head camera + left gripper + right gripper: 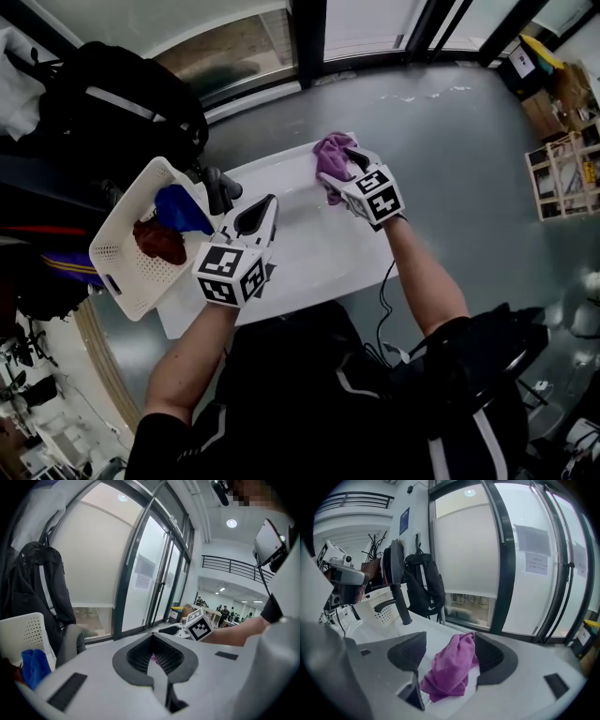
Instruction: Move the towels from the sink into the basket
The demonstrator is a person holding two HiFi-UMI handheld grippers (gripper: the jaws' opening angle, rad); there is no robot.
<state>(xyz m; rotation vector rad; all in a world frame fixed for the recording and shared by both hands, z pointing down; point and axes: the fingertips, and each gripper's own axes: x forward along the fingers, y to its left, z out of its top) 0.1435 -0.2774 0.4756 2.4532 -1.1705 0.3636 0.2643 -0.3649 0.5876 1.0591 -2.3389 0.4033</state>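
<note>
While towel (453, 670) hugs sink rim (272, 167), right gripper (450, 649) seemingly straddles it.

White sink (319, 258), purple towel (330, 159), white basket (117, 244), blue towel (180, 208), maroon towel (159, 242)

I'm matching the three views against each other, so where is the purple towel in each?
Head view: purple towel upper centre, at the right gripper's tips.
Left gripper view: only a tiny purple sliver past the jaws, low centre.
Right gripper view: low centre, between open jaws.
Shared landmark: white basket.
</note>
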